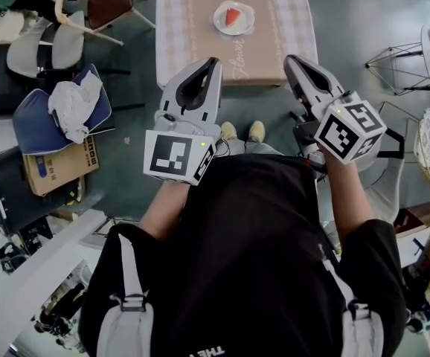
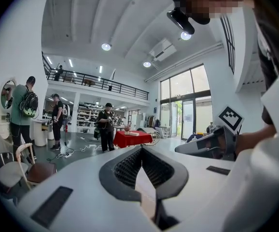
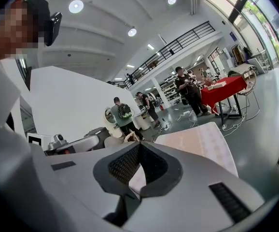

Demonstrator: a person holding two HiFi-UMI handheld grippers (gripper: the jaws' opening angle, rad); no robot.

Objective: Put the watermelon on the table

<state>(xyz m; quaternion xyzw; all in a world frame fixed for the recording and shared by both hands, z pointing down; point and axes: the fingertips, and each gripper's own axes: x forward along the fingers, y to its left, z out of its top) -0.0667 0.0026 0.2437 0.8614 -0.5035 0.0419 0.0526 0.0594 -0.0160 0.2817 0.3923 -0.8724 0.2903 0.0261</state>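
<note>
The long rectangular table (image 1: 193, 28) under a pink and tan checked cloth fills the top of the head view, its near end just ahead of the person's shoes; the person in a black shirt stands facing it with both forearms raised.

The left grey two-jaw gripper (image 1: 212, 65) and the right grey two-jaw gripper (image 1: 292, 61) are both held over the floor short of the table's near edge, pointing toward it; each gripper view shows its black ribbed pads pressed together at the tip with nothing between them, so both tongs are closed and empty.

A small round white plate (image 1: 220, 25) sits on the cloth towards the table's far end, well apart from both grippers; on it lies the red wedge of watermelon (image 1: 232, 16), which means the task's thing rests on the table already, on its plate.

The wedge looks light and small enough for one gripper; if real, the red flesh would be soft, wet and easy to crush, the rind firmer, so the better hold would be across the rind end with gentle pressure; whether it is fruit or a model cannot be told from here.
</note>
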